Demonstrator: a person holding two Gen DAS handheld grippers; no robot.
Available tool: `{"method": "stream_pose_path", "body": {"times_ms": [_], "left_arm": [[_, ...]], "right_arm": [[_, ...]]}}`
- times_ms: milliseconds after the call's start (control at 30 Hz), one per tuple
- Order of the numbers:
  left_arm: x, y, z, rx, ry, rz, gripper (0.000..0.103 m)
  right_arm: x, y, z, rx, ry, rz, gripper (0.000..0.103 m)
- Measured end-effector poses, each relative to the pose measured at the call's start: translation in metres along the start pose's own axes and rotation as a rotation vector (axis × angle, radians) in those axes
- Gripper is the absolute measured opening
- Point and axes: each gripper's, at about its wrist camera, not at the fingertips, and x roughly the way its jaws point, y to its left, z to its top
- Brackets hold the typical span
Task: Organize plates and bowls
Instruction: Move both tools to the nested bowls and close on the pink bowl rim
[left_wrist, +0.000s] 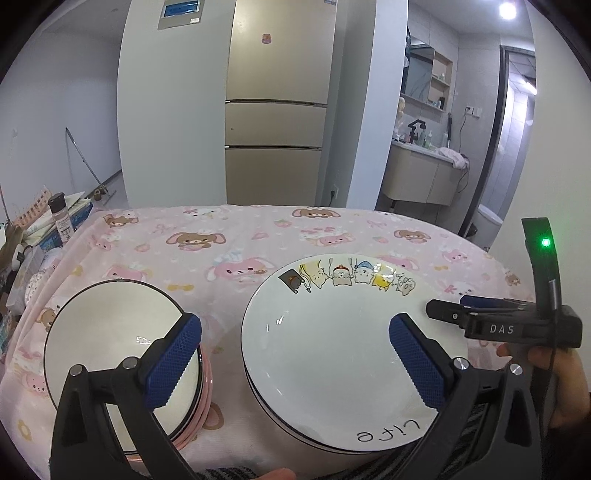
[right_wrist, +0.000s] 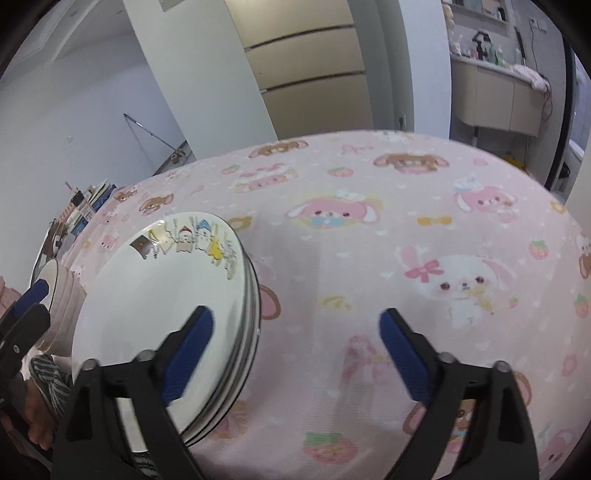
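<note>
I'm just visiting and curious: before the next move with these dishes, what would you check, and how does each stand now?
1. Left gripper open, nothing held: ok.
2. Right gripper open, nothing held: ok.
3. Cartoon plate sits flat on its plate stack: ok.
4. White bowl nested on the pink dish: ok.
5. Stack's near edge is close to the table edge: cannot tell.

My left gripper (left_wrist: 295, 347) pointed downward with its blue-padded fingers (left_wrist: 173, 362) spread wide, nothing between them. My right gripper (right_wrist: 297, 347) tilted down too, fingers (right_wrist: 402, 354) apart and empty. My right hand (left_wrist: 554, 384) showed beside the left gripper.
</note>
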Motion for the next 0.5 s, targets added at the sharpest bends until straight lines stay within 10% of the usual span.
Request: {"method": "stream_pose_path", "body": {"times_ms": [500], "left_arm": [[-0.067,0.069,0.015,-0.107,-0.03,-0.083,0.103]], "right_arm": [[-0.038,0.061,0.011,-0.158,-0.127,0.129,0.103]]}}
